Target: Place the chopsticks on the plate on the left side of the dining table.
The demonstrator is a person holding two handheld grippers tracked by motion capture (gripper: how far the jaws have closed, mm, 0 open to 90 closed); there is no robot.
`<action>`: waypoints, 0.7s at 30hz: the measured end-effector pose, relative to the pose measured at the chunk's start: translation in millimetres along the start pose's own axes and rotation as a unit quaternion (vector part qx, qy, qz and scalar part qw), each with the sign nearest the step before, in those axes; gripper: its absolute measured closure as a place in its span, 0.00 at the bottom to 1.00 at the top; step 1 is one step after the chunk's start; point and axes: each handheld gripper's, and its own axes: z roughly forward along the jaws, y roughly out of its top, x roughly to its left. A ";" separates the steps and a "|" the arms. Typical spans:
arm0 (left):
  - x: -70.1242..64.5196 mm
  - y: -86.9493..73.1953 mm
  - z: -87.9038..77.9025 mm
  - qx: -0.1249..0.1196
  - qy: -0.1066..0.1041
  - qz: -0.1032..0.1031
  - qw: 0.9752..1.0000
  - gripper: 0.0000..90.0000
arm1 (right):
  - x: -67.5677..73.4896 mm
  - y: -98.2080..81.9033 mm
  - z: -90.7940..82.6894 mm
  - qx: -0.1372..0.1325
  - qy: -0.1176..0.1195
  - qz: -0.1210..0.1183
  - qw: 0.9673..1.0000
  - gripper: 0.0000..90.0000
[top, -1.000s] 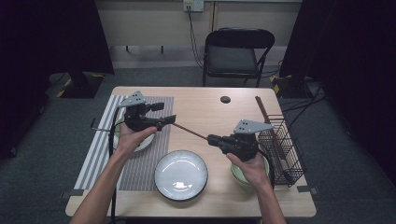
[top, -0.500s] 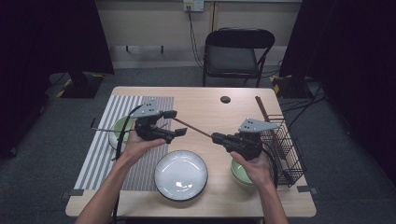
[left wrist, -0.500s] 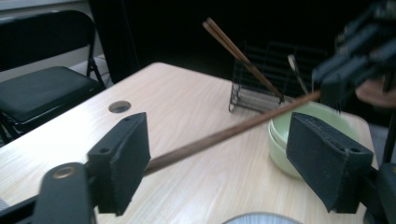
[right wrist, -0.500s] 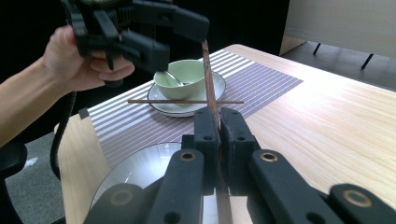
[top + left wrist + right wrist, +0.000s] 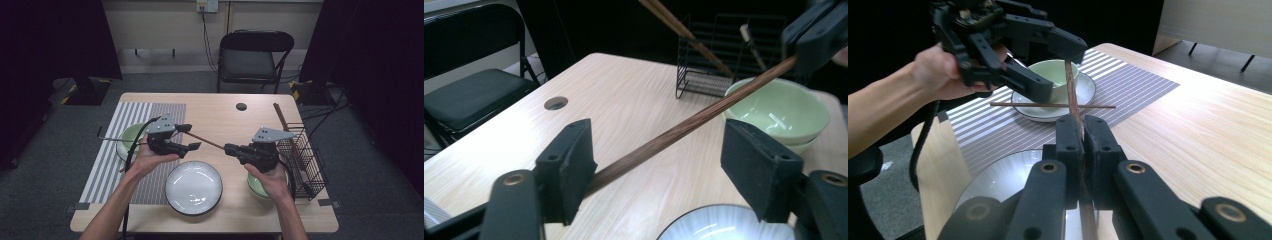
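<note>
A long brown chopstick (image 5: 206, 140) hangs level over the table between both hands. My right gripper (image 5: 228, 148) is shut on its near end, and in the right gripper view the stick (image 5: 1071, 95) rises straight out of the closed jaws (image 5: 1082, 135). My left gripper (image 5: 193, 137) has the far end between its jaws, which have just been closing. In the left gripper view the stick (image 5: 684, 127) runs beside the left pad (image 5: 566, 167) while the right pad (image 5: 759, 167) stands well apart from it. The left gripper (image 5: 659, 145) is open.
A green bowl (image 5: 1050, 70) sits on a saucer on the striped mat (image 5: 107, 150), with a second chopstick (image 5: 1048, 105) lying across it. A white plate (image 5: 194, 187) is at the front, another green bowl (image 5: 779, 110) under my right hand, a wire rack (image 5: 300, 155) at the right edge.
My left gripper has moved right and nearer the person, bringing the chopstick's free end between its jaws, which have narrowed slightly. The right gripper has stayed put, still gripping the stick.
</note>
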 end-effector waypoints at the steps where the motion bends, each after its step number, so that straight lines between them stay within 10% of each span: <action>1: 0.4 -1.1 0.6 0.003 0.000 0.004 1.000 0.34 | 0.8 0.4 0.0 0.003 0.000 -0.001 1.000 0.96; 21: 3.2 -13.3 8.2 0.028 0.010 0.012 0.999 0.52 | 4.4 6.5 0.5 0.013 0.001 -0.003 1.000 0.96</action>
